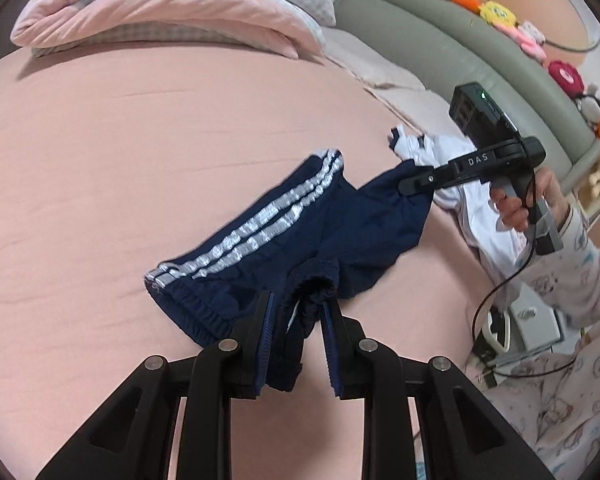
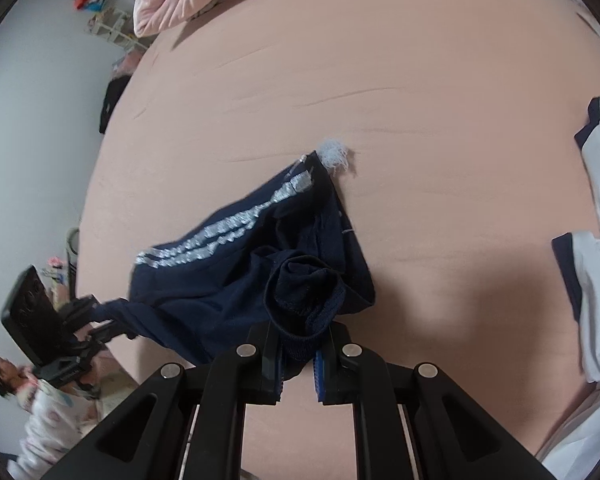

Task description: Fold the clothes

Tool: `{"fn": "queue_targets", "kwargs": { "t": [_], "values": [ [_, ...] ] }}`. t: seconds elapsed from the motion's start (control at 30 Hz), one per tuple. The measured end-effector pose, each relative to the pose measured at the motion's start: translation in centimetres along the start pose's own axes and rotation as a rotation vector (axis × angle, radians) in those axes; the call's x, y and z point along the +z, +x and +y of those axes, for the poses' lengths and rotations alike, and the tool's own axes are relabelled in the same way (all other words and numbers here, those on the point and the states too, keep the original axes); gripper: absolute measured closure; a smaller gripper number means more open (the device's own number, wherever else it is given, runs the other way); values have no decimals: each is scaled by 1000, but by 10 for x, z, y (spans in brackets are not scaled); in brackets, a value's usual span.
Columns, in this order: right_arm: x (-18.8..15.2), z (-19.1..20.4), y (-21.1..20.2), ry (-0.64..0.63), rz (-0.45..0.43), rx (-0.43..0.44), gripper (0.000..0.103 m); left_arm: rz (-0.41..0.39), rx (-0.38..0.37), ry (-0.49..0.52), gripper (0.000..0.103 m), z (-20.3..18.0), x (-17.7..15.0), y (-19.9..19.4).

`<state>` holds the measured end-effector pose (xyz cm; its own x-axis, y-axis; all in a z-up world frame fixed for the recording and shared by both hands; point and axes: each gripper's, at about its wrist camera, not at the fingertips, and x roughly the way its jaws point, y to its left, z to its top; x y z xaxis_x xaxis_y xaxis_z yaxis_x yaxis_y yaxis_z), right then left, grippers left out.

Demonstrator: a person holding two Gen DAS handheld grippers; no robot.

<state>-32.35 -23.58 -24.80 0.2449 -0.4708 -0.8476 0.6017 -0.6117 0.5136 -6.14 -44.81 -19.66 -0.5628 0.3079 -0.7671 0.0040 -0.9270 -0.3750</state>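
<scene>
A pink bed sheet (image 1: 140, 160) filled most of both views, spreading out ahead of and beneath the two grippers. At its far end, well beyond the left gripper, lay one folded pink quilt (image 1: 172, 8). A grey padded headboard (image 1: 480, 52) curved along the side beyond the right gripper, with a row of plush toys (image 1: 500, 12) on top; their number could not be told.

One white garment with navy trim (image 2: 596, 240) lay crumpled on the sheet, off to the right of the right gripper and behind it as the left wrist camera saw things.

The one pair of navy shorts (image 1: 292, 232), with two white stripes down the side, hung stretched between the two grippers just above the sheet, its striped leg trailing onto it.

The left gripper (image 1: 298, 320) had its fingers closed around a bunched part of the waistband. The right gripper (image 2: 298, 354) pinched a rolled navy hem between its blue pads (image 2: 320, 376). A hand (image 1: 516, 208) in a patterned sleeve (image 1: 580, 264) gripped the right gripper's handle, from which one black cable (image 1: 500, 292) hung down.
</scene>
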Motion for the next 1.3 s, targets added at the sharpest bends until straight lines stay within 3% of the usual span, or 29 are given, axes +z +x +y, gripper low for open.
{"fn": "queue_targets", "kwargs": {
  "t": [0.1, 0.23, 0.47, 0.8, 1.3],
  "values": [
    [4, -4, -3, 48, -1, 48, 93, -18, -7, -26, 83, 3, 2, 2],
    [10, -9, -7, 94, -12, 102, 93, -31, 10, -59, 94, 10, 3, 6],
    [19, -8, -14, 109, -20, 133, 92, -97, 13, -158, 95, 23, -1, 2],
    [26, -15, -7, 202, -38, 189, 92, -230, -53, -403, 95, 61, -17, -15],
    [31, -25, 7, 245, -56, 217, 92, -258, -64, -541, 95, 82, -27, -7]
  ]
}}
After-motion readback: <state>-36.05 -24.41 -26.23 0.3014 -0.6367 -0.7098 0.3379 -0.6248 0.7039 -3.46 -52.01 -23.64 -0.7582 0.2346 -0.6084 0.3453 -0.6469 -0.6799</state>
